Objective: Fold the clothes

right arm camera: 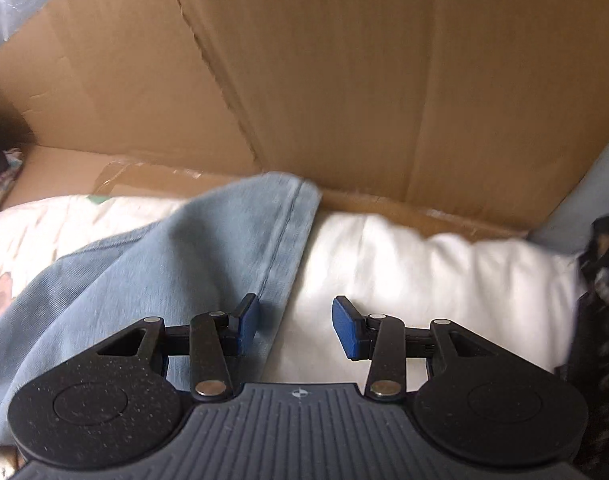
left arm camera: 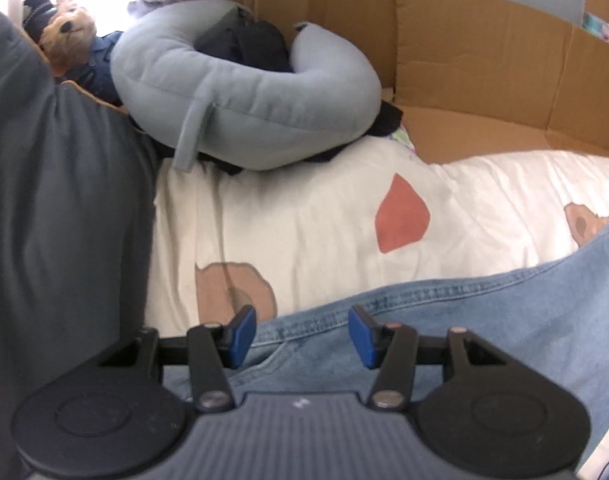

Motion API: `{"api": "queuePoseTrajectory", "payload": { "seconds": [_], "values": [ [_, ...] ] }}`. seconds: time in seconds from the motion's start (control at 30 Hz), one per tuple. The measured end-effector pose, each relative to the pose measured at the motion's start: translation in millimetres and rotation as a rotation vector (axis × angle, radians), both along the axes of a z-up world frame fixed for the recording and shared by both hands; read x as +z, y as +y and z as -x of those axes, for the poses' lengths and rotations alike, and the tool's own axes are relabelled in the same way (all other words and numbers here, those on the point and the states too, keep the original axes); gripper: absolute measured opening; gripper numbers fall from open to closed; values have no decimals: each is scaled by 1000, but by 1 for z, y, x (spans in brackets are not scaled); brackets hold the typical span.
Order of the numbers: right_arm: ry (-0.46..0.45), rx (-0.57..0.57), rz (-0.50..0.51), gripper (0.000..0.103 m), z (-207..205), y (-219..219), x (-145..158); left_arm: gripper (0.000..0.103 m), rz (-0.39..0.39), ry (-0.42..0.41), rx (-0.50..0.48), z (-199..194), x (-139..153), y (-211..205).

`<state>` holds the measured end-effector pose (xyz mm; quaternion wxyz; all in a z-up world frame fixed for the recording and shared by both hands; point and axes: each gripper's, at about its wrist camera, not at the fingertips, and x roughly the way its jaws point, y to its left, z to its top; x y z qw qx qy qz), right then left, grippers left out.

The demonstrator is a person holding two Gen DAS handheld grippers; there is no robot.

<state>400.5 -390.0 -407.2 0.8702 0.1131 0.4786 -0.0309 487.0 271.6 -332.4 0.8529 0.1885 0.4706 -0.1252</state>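
With the jeans spread on the printed bedsheet, L gripper and R gripper are both held apart w/ nothing clamped, so hem edges should be pinched squarely before any fold is made.

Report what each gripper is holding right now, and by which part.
Nothing. The left gripper is open above the jeans; the right gripper is open beside their edge.
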Motion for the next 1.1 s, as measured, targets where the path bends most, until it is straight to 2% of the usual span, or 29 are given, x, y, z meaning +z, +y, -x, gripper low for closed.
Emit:
{"api": "queuePoseTrajectory", "payload": {
  "seconds": [0.03,0.1,0.27,0.3,0.33,0.43,0.53,0.67,0.8,1.0,1.1],
  "values": [
    [-6,-4,-29,54,1,-1,-2,55,-13,6,-3,0,-1,-3],
    [-22,-4,-89,54,2,-1,-4,55,-40,21,-1,-2,-2,-10],
    [-52,30,-96,53,-1,16,-14,56,-124,61,26,-4,2,-27],
    [-62,42,-79,41,0,19,-14,56,-156,67,18,-4,4,-32],
    [-71,54,-61,17,0,23,-14,56,-189,76,10,-3,7,-38],
    [-80,37,-150,8,4,15,-14,57,-255,110,18,-1,19,-50],
    [-94,37,-178,7,15,6,-6,63,-277,98,17,0,32,-60],
    [-105,23,-150,7,24,-14,9,63,-290,70,-16,-2,34,-71],
    [-87,-9,-123,6,38,-37,24,63,-287,53,-81,-4,27,-80],
    [-33,27,-17,7,55,-35,43,63,-313,63,-197,-4,11,-84],
    [-10,9,6,7,55,-33,45,63,-312,54,-249,-4,4,-79]
  ]
}}
